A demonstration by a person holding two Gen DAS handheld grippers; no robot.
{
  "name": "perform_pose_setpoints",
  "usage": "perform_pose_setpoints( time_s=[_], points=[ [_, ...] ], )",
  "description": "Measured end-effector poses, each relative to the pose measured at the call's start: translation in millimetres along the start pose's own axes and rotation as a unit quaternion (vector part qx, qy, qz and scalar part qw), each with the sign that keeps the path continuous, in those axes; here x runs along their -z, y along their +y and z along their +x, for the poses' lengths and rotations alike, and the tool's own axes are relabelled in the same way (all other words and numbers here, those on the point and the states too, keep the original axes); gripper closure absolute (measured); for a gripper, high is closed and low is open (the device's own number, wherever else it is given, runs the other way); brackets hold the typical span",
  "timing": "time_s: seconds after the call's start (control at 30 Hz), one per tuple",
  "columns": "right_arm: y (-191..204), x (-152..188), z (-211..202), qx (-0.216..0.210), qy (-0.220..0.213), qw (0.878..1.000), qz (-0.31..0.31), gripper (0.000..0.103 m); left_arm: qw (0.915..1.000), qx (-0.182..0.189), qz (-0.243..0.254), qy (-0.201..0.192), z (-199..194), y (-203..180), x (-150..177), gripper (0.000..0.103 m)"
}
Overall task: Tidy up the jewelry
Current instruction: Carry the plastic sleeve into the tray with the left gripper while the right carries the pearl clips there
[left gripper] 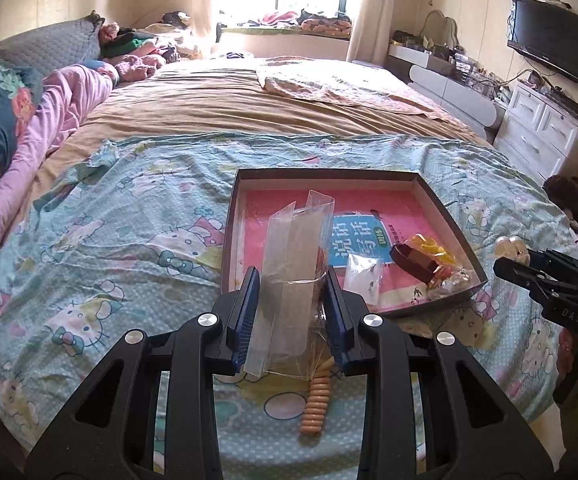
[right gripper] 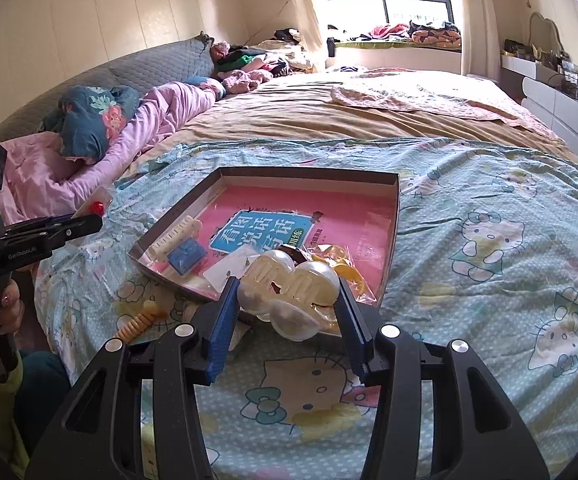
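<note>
— Sunlit bedroom around us; we are working over a bed [left gripper: 249, 96] with a cartoon-cat sheet [right gripper: 489, 248], a shallow box [left gripper: 455, 216] lying on it.

— We are gripping a clear plastic sleeve [left gripper: 293, 264] in the left tongs [left gripper: 292, 308], raised before the box.

— Right tongs [right gripper: 285, 312] are clamping a pearly hair claw [right gripper: 289, 292] at the box's near edge.

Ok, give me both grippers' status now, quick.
Left gripper: shut on a clear plastic packet.
Right gripper: shut on a pearly hair claw clip.
</note>
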State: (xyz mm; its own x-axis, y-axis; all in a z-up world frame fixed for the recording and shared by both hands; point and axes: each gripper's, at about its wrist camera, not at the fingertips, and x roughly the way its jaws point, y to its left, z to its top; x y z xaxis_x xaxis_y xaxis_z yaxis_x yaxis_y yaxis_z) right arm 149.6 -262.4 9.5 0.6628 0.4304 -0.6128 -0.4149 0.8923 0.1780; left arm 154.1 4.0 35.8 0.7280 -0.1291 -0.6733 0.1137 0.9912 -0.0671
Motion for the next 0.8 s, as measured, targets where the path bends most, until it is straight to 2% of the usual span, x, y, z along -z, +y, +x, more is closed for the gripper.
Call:
perform_pose_setpoints(
  time_s=[0.4,0.8],
  points=[
    [-10.6,-21.3,8.8,0.014,-0.013,1.000,0.000,0.057,0.9995,0.029,0.010,0.012,35.9,-28.2,-19.1,0.079],
    [-23.3,-30.1,28.4,0.034,-0.006,0.999,0.007,0.057,0.9978,0.037,0.030,0.046,74.3,-49.5,-3.9,0.079]
  ],
)
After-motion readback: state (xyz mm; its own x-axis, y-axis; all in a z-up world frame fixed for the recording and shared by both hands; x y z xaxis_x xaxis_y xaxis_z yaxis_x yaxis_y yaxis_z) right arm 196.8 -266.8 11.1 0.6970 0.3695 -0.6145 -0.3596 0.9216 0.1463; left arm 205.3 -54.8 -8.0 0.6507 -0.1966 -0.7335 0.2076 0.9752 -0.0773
